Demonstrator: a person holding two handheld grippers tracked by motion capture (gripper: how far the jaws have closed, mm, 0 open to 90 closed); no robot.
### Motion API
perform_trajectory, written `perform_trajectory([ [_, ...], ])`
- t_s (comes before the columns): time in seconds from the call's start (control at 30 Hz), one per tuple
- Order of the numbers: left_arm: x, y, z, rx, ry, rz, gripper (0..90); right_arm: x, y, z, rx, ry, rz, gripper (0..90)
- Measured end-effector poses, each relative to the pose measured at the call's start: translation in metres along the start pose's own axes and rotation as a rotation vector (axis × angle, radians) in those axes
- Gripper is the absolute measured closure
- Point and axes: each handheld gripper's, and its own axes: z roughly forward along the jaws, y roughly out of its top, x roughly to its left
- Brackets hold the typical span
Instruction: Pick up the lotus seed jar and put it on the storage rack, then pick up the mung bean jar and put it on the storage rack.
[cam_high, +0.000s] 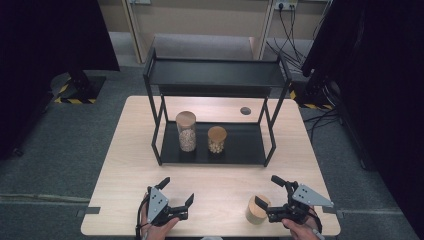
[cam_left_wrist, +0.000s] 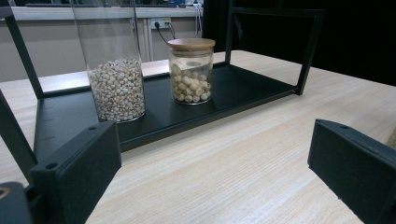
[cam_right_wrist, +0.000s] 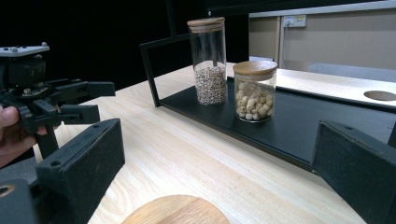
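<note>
Round wooden-lidded jar (cam_high: 257, 210), standing on the pale wooden table (cam_high: 220, 187) near its front edge, is sitting just beside the wide-open right gripper (cam_high: 266, 192), which should be straddling the jar squarely before squeezing, while the left gripper (cam_high: 176, 190) is idling open.

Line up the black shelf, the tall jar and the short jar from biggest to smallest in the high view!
1. black shelf
2. tall jar
3. short jar
The jars stand side by side on the shelf's bottom tray, so nearness to the camera does not skew this.
</note>
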Motion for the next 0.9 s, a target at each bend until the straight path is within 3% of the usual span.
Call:
perform_trajectory([
  [0.57,0.001,0.0,0.0,0.0,0.005,-0.001,2.0,0.003,-0.01,-0.007,-0.007,0.006,0.02,2.7],
  [0.9,0.001,0.0,-0.001,-0.001,0.007,-0.001,2.0,0.01,-0.015,-0.012,-0.005,-0.002,-0.003,2.7],
])
